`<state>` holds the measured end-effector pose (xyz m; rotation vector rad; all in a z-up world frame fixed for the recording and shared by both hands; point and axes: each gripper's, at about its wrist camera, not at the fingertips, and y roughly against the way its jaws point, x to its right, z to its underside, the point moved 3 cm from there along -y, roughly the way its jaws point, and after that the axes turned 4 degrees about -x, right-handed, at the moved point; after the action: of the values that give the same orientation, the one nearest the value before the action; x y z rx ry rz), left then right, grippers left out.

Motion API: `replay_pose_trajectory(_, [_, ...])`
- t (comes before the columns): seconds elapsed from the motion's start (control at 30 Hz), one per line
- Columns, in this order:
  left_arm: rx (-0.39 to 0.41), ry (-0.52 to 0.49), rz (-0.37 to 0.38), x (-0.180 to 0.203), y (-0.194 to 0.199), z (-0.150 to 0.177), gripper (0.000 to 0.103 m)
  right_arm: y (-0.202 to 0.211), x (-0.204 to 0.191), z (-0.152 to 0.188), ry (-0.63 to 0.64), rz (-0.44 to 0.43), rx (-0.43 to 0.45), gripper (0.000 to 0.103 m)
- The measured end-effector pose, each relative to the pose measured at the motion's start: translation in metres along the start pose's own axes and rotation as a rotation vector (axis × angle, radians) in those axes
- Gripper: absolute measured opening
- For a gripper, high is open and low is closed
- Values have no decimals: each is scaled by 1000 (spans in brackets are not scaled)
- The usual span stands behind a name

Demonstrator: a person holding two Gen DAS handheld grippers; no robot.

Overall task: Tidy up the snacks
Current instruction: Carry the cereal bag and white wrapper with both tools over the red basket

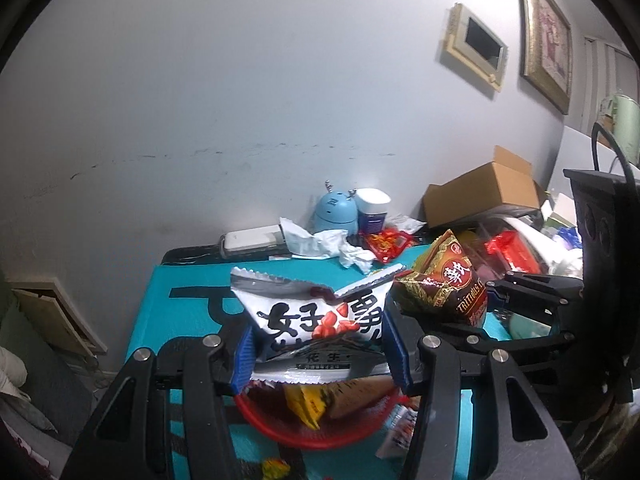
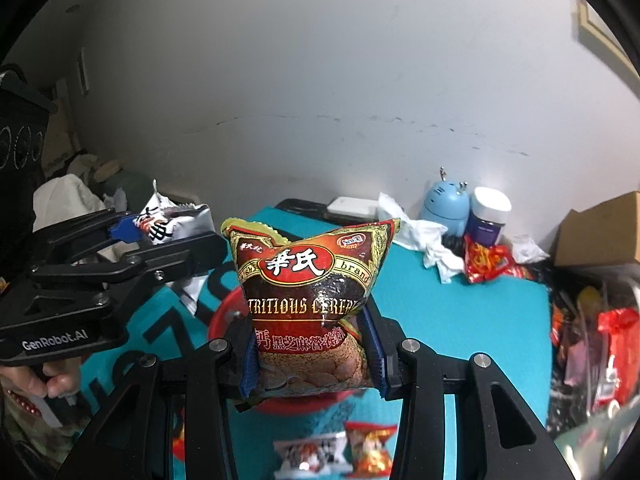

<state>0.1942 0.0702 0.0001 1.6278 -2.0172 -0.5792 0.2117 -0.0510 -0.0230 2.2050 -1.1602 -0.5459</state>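
Observation:
My left gripper (image 1: 320, 354) is shut on a silver peanut packet (image 1: 312, 312) with black characters, held above a red bowl (image 1: 320, 436) that holds several snack packets. My right gripper (image 2: 314, 354) is shut on a brown and red cereal packet (image 2: 308, 296), held above the same red bowl (image 2: 228, 312). The cereal packet (image 1: 444, 288) and right gripper (image 1: 496, 300) show at the right of the left wrist view. The left gripper (image 2: 132, 236) with the peanut packet (image 2: 172, 224) shows at the left of the right wrist view.
A teal mat (image 2: 460, 320) covers the table. Small packets (image 2: 340, 452) lie near its front edge. At the back stand a blue figurine (image 2: 444, 204), a white-lidded jar (image 2: 488, 216), crumpled tissues (image 2: 424, 240) and a red packet (image 2: 488, 260). A cardboard box (image 1: 488, 192) and clutter sit at the right.

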Motion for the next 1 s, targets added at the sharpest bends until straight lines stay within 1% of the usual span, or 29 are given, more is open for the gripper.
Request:
replay_pose_trajectory(0.1, [-19, 8, -9, -8, -18, 1, 52, -15, 4, -2, 2, -7, -4, 42])
replay_pose_trajectory(0.2, [-56, 22, -9, -16, -39, 6, 52, -29, 7, 0, -5, -11, -7, 42])
replay_pose_trajectory(0.27, [-76, 32, -4, -20, -50, 10, 52, -40, 11, 4, -20, -16, -24, 42])
replay_pose_trajectory(0.47, [-123, 37, -19, -29, -76, 22, 53, -60, 22, 14, -47, -27, -59, 42])
replay_pose_trajectory(0.6, [-178, 52, 1, -33, -94, 33, 52, -74, 25, 21, -59, -35, -94, 42])
replay_pose_trajectory(0.7, [-191, 50, -16, -35, -100, 36, 53, -85, 26, 26, -72, -46, -125, 42])
replay_pose_trajectory(0.83, [-201, 49, -19, -37, -101, 37, 53, -91, 28, 28, -99, -85, -131, 42])
replay_pose_trajectory(1.0, [-215, 61, -42, -44, -106, 38, 53, -101, 23, 34, -116, -116, -148, 42])
